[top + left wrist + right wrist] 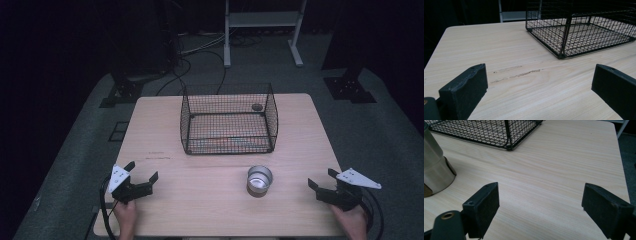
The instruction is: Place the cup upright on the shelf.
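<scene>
A shiny metal cup [259, 179] stands upright on the wooden table [200, 205], in front of a black wire basket [227, 102]. My left gripper [143, 170] rests near the front left of the table, open, with nothing between its jaws. In the left gripper view the gripper [539, 82] points at bare wood, with the basket [574, 32] ahead to the right. My right gripper [321, 176] sits at the front right, open and empty, to the right of the cup. In the right gripper view the gripper [540, 200] has the cup [435, 170] at its far left and the basket [486, 130] beyond.
A small dark round object [257, 107] shows at the back right of the basket. Faint scuff marks [519, 72] cross the wood ahead of the left gripper. Behind the table stand a white frame [262, 30], dark stands and floor cables [185, 65].
</scene>
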Demonstrator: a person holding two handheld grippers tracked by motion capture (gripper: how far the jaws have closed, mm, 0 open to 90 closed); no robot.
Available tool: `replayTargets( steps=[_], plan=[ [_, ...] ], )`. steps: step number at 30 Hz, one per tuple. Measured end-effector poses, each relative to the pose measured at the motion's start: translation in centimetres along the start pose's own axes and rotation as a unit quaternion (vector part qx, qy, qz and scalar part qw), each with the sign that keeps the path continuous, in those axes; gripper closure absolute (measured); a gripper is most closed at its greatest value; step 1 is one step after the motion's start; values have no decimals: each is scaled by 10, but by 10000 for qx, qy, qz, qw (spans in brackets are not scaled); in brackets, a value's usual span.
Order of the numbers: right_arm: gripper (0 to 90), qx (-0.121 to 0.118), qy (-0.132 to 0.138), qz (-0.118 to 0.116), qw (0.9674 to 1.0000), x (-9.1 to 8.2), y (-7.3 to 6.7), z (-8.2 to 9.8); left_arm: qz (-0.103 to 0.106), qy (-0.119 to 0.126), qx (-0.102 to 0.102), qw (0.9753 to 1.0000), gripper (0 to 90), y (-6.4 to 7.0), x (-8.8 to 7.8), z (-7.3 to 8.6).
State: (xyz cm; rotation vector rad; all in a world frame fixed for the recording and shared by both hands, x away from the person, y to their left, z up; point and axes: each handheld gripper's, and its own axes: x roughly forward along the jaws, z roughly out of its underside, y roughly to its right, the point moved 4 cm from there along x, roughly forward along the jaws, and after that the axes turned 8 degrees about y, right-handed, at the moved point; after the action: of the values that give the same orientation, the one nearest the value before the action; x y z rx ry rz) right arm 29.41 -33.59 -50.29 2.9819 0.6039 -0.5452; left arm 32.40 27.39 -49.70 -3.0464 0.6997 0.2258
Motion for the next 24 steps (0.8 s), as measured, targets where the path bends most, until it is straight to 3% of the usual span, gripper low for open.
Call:
replayTargets(
  steps=[15,24],
  plan=[
    [135,-70,79,-194,9998,1,-12,-13,31,11,18,10000,0,1,0,0],
    [133,-204,46,-466,9987,3,-28,-24,19,17,24,10000,0,0,-1,0]
  ],
)
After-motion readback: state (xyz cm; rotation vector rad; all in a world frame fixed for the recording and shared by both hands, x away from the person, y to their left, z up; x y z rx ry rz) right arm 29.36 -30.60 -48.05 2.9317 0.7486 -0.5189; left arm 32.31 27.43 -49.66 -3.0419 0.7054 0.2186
